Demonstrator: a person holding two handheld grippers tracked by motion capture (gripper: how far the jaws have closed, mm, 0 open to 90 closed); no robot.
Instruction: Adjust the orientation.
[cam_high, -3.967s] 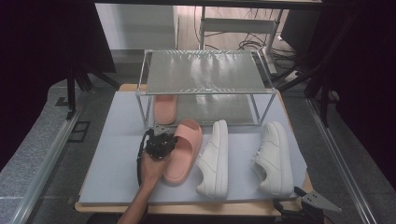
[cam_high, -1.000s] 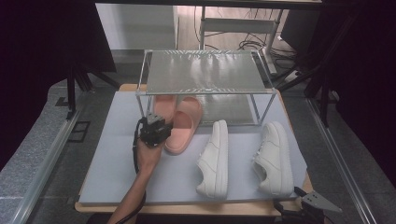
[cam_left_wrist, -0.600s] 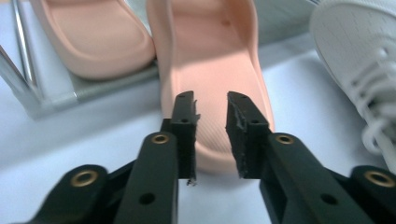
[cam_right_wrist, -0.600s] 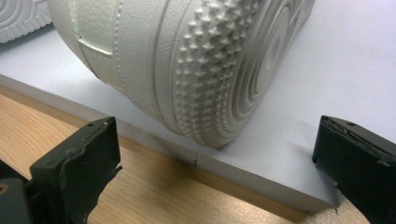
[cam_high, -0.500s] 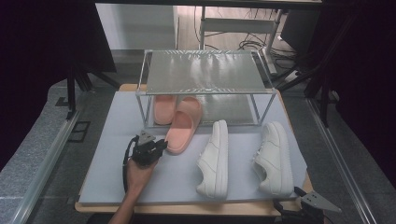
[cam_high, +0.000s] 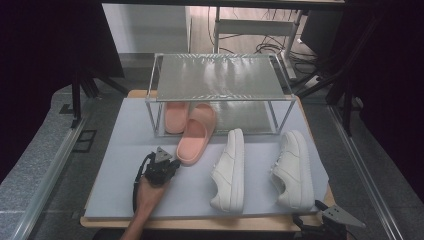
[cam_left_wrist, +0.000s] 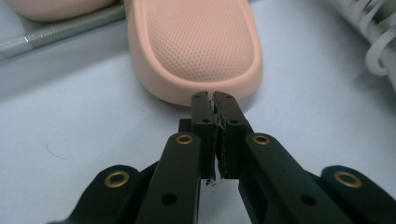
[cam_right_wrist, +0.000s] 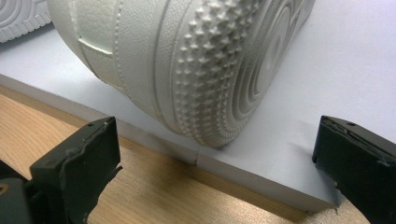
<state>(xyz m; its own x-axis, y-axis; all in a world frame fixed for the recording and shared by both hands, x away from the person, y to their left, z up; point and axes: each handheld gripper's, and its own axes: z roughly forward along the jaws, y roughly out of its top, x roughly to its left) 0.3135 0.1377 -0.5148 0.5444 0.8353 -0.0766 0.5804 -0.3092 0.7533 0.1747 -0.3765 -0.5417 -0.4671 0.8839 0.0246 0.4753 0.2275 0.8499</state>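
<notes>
A pink slipper (cam_high: 196, 139) lies on the grey mat (cam_high: 125, 150) with its toe under the metal rack (cam_high: 220, 75), beside a second pink slipper (cam_high: 175, 118) under the rack. My left gripper (cam_high: 171, 164) sits just short of the first slipper's heel (cam_left_wrist: 196, 42). Its jaws (cam_left_wrist: 214, 100) have just been closing and now stand shut with nothing between them. My right gripper (cam_high: 327, 218) rests at the table's front right corner. In the right gripper view it (cam_right_wrist: 215, 135) is open wide, facing the heel of a white sneaker (cam_right_wrist: 187, 60), and touches nothing.
Two white sneakers (cam_high: 229, 167) (cam_high: 294, 167) lie on the mat, right of the slippers. The rack's lower bar (cam_left_wrist: 56, 28) runs past the slipper. The mat's front edge (cam_right_wrist: 261, 172) overlies the wooden table (cam_right_wrist: 140, 191). Dark stands flank the table.
The left gripper let go of the pink slipper, drew back toward the front of the mat and lower, and closed its jaws. The slipper stays by the rack. The right gripper has not moved.
</notes>
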